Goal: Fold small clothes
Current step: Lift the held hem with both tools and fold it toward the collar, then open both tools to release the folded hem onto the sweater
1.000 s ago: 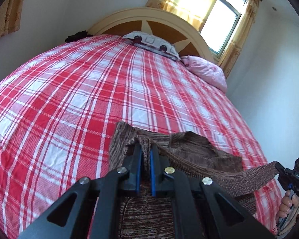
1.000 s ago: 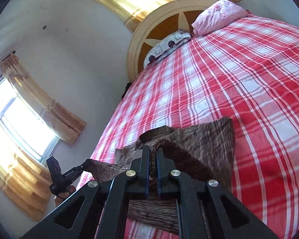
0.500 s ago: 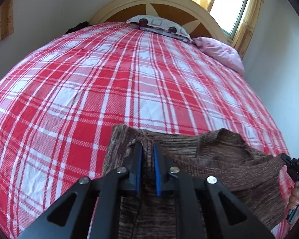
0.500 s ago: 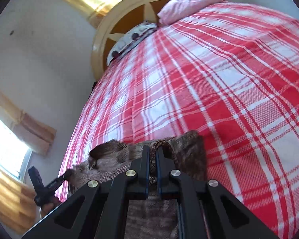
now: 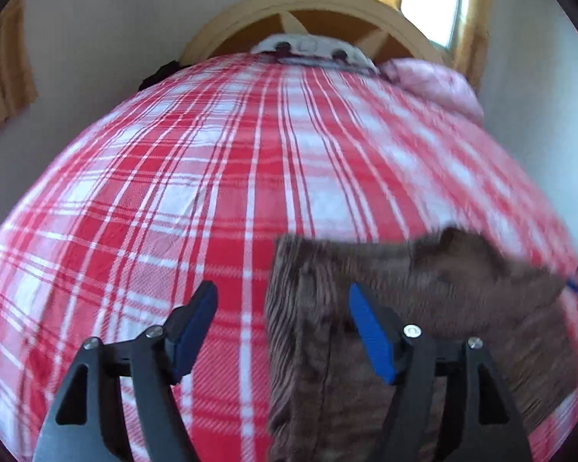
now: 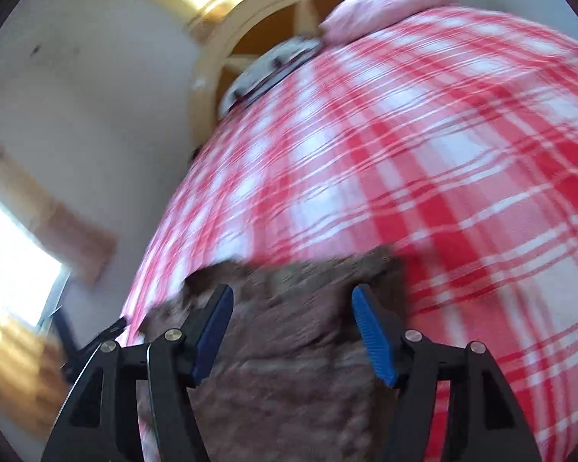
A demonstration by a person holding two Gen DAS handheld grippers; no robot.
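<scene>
A small brown knitted garment (image 5: 424,308) lies on the red and white plaid bedspread (image 5: 212,192). In the left wrist view my left gripper (image 5: 281,300) hovers over the garment's left edge, its jaws opening. Its blue pads (image 5: 370,331) stand apart and press on nothing. The right wrist view is blurred. There my right gripper (image 6: 291,308) stands over the same brown garment (image 6: 289,365), jaws opening too, with knit below the gap but no pad on it. The other gripper's dark body (image 6: 92,342) shows at the left.
The bed's cream and brown headboard (image 5: 320,19) stands at the far end with a patterned pillow (image 5: 312,48) and a pink pillow (image 5: 435,84). Curtained windows (image 5: 427,0) and white walls surround the bed. Bare bedspread stretches beyond the garment.
Both grippers let go of the brown garment and their jaws spread wide. The garment dropped flat onto the bedspread. Both hands sank a little and the views tilted further down.
</scene>
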